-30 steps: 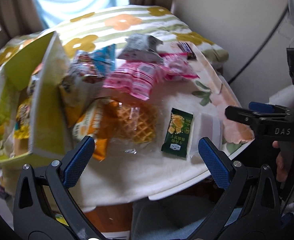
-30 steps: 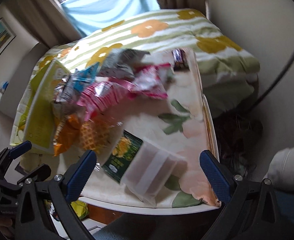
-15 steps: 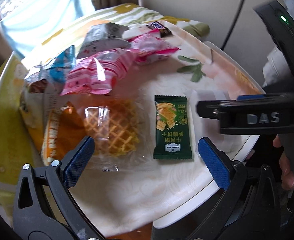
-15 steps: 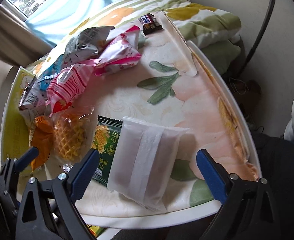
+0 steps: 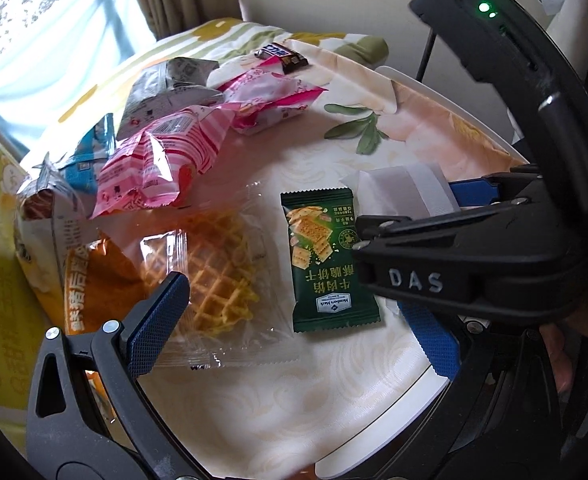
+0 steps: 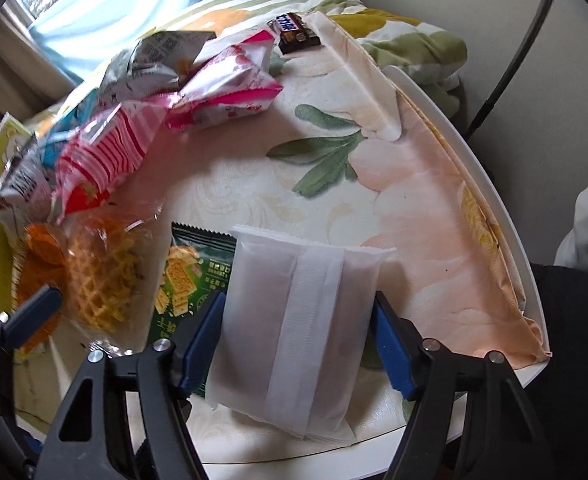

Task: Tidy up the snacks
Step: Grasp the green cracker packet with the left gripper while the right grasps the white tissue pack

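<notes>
Snacks lie scattered on a floral cloth over a white table. The right gripper points steeply down at the near edge, its jaws closing about a white pouch; the blue pads stand at the pouch's two sides, and whether they already press it cannot be told. The pouch lies flat, partly over a green cracker packet, which sits just right of a waffle in clear wrap. The left gripper hangs above these two with jaws spread wide, one pad over the waffle wrap, the other beside the right gripper's black body, nothing between them. Left of the waffle is an orange bag, and behind it a heap: a striped pink bag, a second pink packet, a grey packet, a blue packet. A small dark bar lies apart at the far edge. A yellow-green box stands at the left.
</notes>
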{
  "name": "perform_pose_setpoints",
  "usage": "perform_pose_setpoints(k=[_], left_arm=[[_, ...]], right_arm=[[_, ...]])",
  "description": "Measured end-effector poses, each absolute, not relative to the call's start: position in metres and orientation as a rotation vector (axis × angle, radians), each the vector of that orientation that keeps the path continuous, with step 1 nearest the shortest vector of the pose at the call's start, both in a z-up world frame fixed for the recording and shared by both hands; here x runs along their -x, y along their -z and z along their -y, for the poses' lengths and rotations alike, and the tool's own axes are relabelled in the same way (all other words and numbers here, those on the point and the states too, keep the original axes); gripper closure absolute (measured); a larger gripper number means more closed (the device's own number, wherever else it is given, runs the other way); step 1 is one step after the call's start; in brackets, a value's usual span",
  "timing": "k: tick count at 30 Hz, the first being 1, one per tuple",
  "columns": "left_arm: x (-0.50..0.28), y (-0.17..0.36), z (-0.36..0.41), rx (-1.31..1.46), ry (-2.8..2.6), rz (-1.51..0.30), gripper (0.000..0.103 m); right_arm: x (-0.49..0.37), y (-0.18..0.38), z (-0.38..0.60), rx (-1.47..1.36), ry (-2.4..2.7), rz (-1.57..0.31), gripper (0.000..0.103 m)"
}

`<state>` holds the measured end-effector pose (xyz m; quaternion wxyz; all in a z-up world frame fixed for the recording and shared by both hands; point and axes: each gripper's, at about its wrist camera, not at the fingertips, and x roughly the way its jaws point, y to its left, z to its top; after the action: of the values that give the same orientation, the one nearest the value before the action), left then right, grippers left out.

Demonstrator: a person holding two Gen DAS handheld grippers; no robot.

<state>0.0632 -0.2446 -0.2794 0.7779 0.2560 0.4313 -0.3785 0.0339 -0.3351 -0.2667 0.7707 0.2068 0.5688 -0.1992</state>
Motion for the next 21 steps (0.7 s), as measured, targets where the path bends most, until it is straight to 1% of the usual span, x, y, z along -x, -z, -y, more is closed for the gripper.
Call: perform_pose_setpoints(k=[7, 13, 16, 17, 18, 20, 21], left_arm=[[-0.064, 0.279, 0.247, -0.548, 0.834, -0.936, 0.000], [-0.060, 0.277, 0.257, -0.550, 0.861, -0.924, 0.001], [-0.056, 0.279, 0.266, -0.554, 0.882, -0.934, 0.011], [-0.055, 0.281, 0.269, -0.558, 0.882, -0.941, 0.016], [-0.055, 0.283, 0.272, -0.558, 0.881, -0.951, 0.023], [-0.058, 0.287, 0.277, -0.541, 0.874, -0.982, 0.027], [-0.059, 0.289, 0.278, -0.537, 0.866, -0.991, 0.028]], right_arm=[[-0.031, 0.265, 0.338, -0.455, 0.420, -1.223, 0.042], [-0.027, 0.257, 0.354, -0.466, 0.423, -1.187, 0.043], [-0.024, 0.250, 0.362, -0.456, 0.425, -1.171, 0.043], [-0.024, 0.248, 0.364, -0.451, 0.423, -1.167, 0.043], [-0.022, 0.247, 0.366, -0.445, 0.421, -1.162, 0.043], [-0.021, 0.245, 0.369, -0.427, 0.410, -1.156, 0.043], [-0.020, 0.244, 0.371, -0.421, 0.406, -1.154, 0.043]])
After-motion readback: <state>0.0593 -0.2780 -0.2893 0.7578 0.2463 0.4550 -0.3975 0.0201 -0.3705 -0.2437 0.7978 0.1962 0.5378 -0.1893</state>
